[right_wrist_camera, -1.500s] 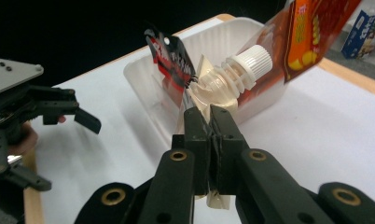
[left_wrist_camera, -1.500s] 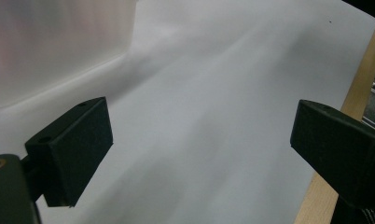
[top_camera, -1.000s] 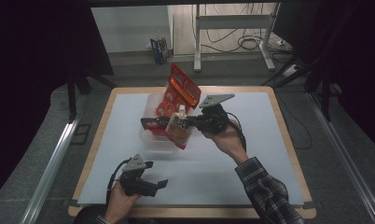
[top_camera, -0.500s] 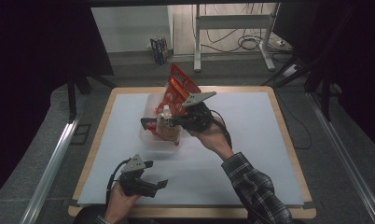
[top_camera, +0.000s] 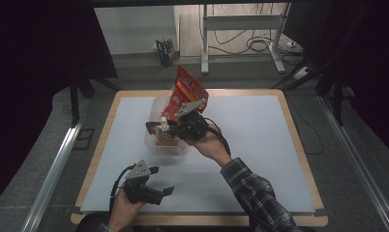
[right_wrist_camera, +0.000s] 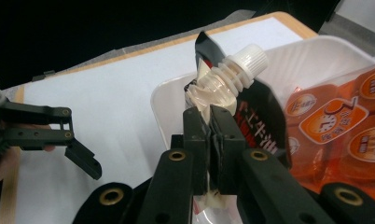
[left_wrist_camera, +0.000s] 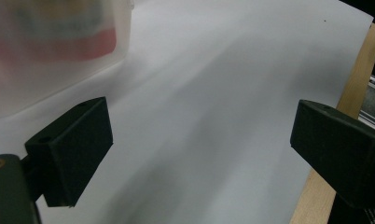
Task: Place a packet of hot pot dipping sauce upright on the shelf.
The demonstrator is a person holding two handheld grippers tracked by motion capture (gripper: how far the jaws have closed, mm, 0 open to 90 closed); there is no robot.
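A spouted pouch, black and red with a white screw cap, is pinched below its spout by my right gripper, which is shut on it. In the high view the right gripper holds the pouch over the translucent plastic container at the table's middle left. An orange snack bag stands tilted in that container and appears beside the pouch as the orange bag. My left gripper rests near the front edge, open and holding nothing. Its black jaws stand wide apart and the container is blurred ahead of them to the left.
A white mat covers the wooden table, whose edge runs close on the right of the left gripper. Metal stand legs, cables and a small box lie on the floor behind the table.
My right gripper has carried the pouch leftward and slightly down, from beside the container to over it. The left gripper has stayed where it was.
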